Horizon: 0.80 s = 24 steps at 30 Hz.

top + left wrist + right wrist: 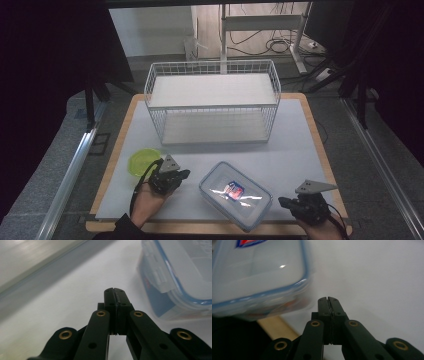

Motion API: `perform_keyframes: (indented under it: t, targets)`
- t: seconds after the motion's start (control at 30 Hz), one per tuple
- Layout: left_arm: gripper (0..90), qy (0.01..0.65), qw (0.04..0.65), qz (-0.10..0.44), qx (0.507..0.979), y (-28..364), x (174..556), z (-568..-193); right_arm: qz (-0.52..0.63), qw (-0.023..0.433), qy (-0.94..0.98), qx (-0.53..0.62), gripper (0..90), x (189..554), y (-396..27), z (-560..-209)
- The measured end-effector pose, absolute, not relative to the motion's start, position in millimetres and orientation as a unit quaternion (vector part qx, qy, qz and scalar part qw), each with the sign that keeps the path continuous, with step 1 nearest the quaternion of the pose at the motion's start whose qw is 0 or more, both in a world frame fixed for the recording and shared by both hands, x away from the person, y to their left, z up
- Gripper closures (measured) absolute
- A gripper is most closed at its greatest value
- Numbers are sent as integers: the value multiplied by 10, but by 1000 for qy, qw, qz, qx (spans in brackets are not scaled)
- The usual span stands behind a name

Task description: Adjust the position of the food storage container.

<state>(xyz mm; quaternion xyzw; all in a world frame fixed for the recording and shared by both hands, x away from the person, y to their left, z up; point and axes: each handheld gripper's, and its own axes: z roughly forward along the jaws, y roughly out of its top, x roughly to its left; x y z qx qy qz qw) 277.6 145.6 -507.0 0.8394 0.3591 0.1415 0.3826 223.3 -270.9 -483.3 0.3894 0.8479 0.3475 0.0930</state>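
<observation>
A clear plastic container with a blue-rimmed lid (pixel 235 194) lies on the white table mat near the front edge, a red and blue label on its lid. My left gripper (pixel 186 173) sits just left of it, jaws shut with nothing between them; the left gripper view has the container (pixel 180 277) at upper right of the shut jaws (pixel 115 291). My right gripper (pixel 283 201) rests to the container's right, also shut and empty. In the right gripper view the container (pixel 259 277) lies at upper left, beyond the closed jaw tips (pixel 328 299).
A white wire basket (pixel 212 102) stands at the back of the mat. A small yellow-green bowl (pixel 142 162) sits behind my left hand. The wooden table edge (pixel 278 327) runs close under the right gripper. Metal rails flank the table.
</observation>
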Motion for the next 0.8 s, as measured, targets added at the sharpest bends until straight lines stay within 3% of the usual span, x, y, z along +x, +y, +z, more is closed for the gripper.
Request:
perform_keyframes:
  t: [0.27,0.8]
  targets:
    - [900,349,387,112,846,1300,2799,-5157,351,34,866,354,897,2006,-2438,-4874]
    - [900,362,370,113,848,1295,2756,-5157,341,66,859,377,898,2498,-2339,-4879]
